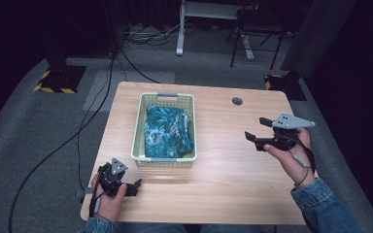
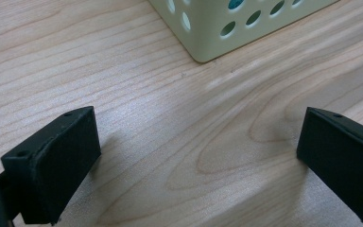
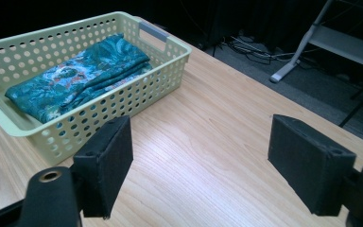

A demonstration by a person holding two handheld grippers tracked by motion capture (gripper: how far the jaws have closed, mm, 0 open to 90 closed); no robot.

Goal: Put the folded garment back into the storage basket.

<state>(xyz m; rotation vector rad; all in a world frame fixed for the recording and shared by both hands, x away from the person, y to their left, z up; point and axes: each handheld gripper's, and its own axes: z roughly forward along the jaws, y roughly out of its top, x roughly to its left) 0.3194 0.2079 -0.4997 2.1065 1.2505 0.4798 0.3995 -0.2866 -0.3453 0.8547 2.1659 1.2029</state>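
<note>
Now we hold both claws, left (image 1: pixel 137 185) and right (image 1: pixel 253 133), apart and empty, flanking the basket (image 1: pixel 138 127) where folded cloth (image 1: pixel 167 131) lies for lifting.

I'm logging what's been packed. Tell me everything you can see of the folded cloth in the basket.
The folded cloth is a teal fabric with a leafy print in lighter blue and white patches. It looks soft and thin, folded into a flat, layered rectangle. It lies along the bottom of the pale green perforated basket, covering most of it. Neither gripper touches it.
</note>
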